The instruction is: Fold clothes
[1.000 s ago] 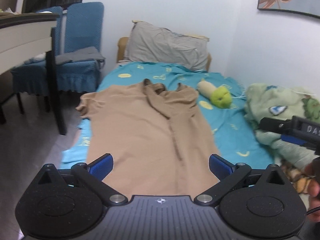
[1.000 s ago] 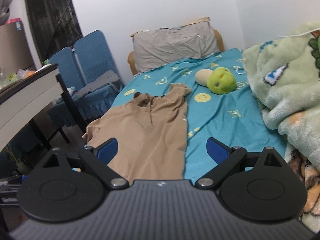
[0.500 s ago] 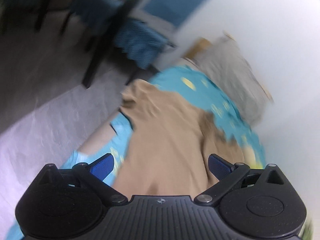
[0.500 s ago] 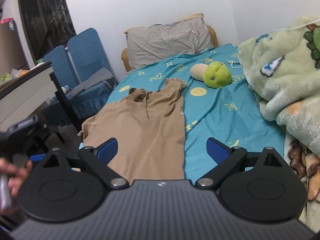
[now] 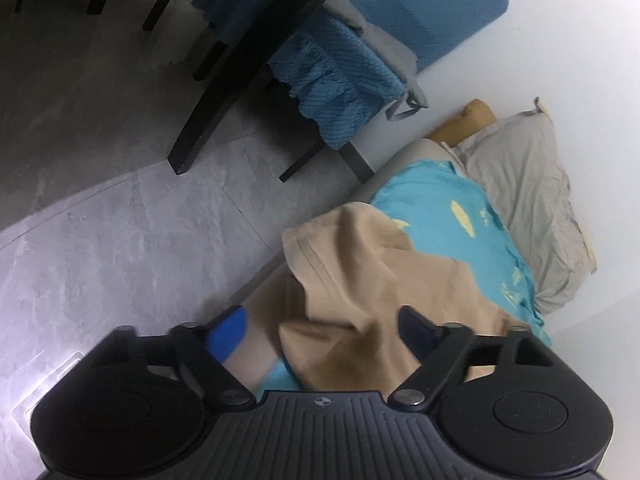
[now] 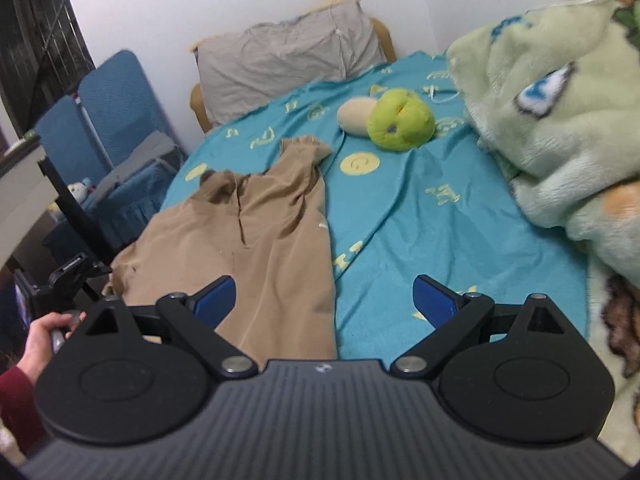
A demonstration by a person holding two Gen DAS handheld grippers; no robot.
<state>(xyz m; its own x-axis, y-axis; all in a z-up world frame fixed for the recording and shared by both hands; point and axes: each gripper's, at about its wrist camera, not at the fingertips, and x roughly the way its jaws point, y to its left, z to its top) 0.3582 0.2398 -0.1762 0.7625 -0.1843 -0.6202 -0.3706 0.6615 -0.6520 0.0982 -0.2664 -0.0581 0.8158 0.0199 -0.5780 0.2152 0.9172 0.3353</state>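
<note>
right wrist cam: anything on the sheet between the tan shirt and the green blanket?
Near the pillow end, yes: a green and beige plush toy. Below it, the blue sheet between the tan shirt and green blanket is bare.

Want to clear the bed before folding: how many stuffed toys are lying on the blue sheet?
1: a green and cream stuffed toy on the sheet, beyond the tan shirt. The heaped blanket might hide more.

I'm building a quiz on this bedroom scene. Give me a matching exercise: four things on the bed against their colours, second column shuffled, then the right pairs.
Things:
1. shirt
2. pillow
3. bed sheet
4. round plush toy

Colours:
A. turquoise with yellow print
B. grey
C. lime green
D. tan

Pairs: 1-D, 2-B, 3-A, 4-C
</note>
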